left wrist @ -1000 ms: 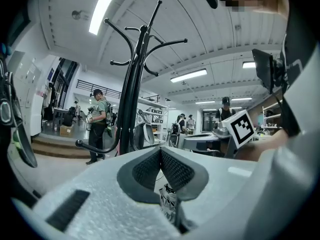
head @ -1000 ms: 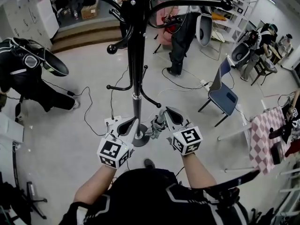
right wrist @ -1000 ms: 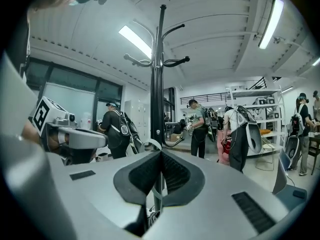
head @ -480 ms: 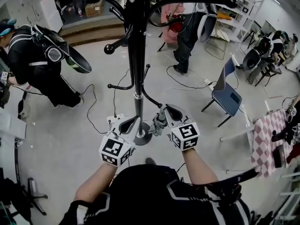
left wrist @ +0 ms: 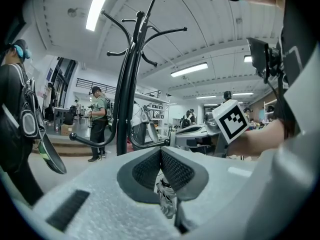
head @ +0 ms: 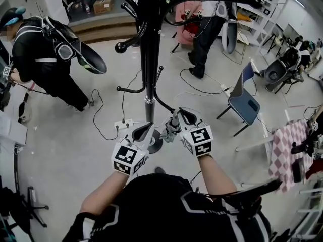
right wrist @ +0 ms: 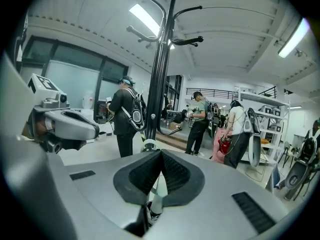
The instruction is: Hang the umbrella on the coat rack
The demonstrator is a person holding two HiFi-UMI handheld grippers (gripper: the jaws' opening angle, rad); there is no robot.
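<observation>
The black coat rack (head: pixel 150 59) rises right in front of me, with curved hooks up top and short hooks (head: pixel 129 89) low on the pole. Its round base (head: pixel 155 145) sits between my grippers. My right gripper (head: pixel 176 115) is shut on the folded grey patterned umbrella (head: pixel 169 130), which hangs beside the pole. In the right gripper view a pale loop of the umbrella (right wrist: pixel 151 202) runs between the closed pads, with the rack (right wrist: pixel 162 74) ahead. My left gripper (head: pixel 148 127) is shut and holds nothing. The left gripper view shows the umbrella (left wrist: pixel 167 201) below its jaws and the rack (left wrist: pixel 127 94) beyond.
A person with a backpack (head: pixel 45 49) bends at the left, and another person (head: pixel 207 34) stands behind the rack. A blue chair (head: pixel 242 101) is at the right, a checked cloth (head: pixel 285 145) further right. Cables (head: pixel 98 120) and a power strip (head: pixel 123 123) lie on the floor.
Both grippers have edged up and closer to the pole, the umbrella moving with the right one. The person at the left has walked further into view.
</observation>
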